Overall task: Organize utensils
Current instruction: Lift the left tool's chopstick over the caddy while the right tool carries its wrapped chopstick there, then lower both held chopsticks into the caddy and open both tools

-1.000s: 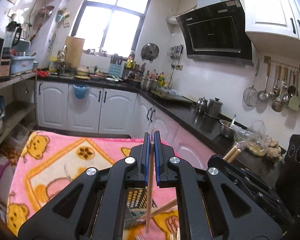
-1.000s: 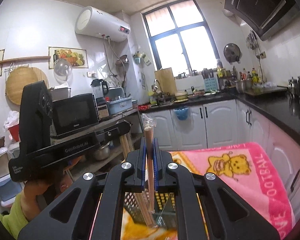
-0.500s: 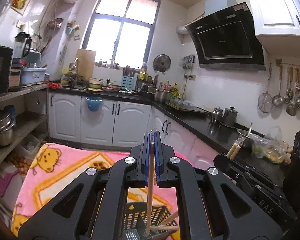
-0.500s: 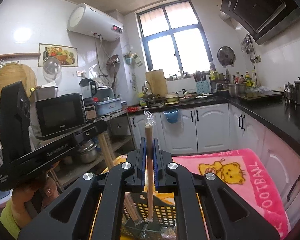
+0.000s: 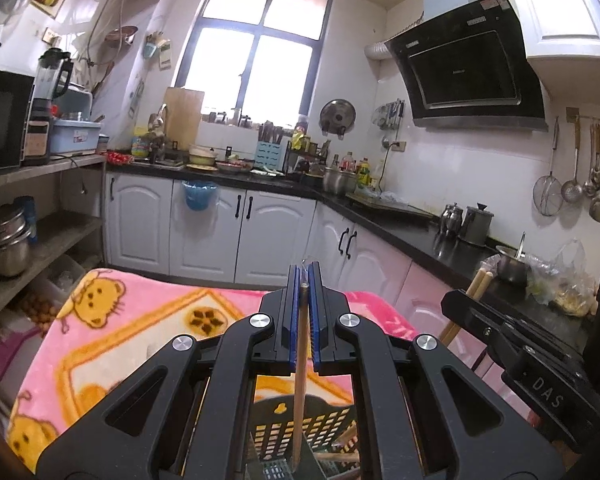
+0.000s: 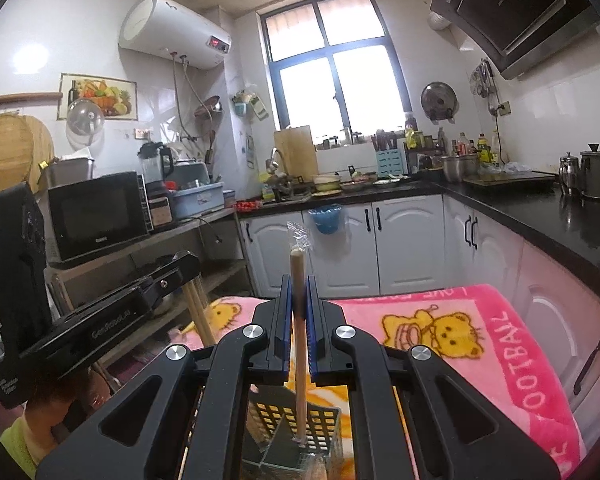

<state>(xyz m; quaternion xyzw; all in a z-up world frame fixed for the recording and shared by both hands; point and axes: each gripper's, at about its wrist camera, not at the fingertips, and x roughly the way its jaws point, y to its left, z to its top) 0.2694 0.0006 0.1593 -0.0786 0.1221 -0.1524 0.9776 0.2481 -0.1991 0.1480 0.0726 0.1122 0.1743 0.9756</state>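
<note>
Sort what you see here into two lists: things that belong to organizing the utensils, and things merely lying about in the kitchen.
Job: left gripper and its chopsticks; right gripper and its wrapped chopsticks; black basket.
Lying about: microwave, kettles, hanging ladles.

Each camera sits just behind its own fingers, looking forward and slightly downward, close above a black basket (image 5: 300,432) on a pink blanket (image 5: 132,320). The left view faces the window (image 5: 256,44) and stove wall; the right faces window and shelving. Both share window, counter and blanket.

Both claws (image 5: 304,280) (image 6: 299,292) clamped — near-level
</note>
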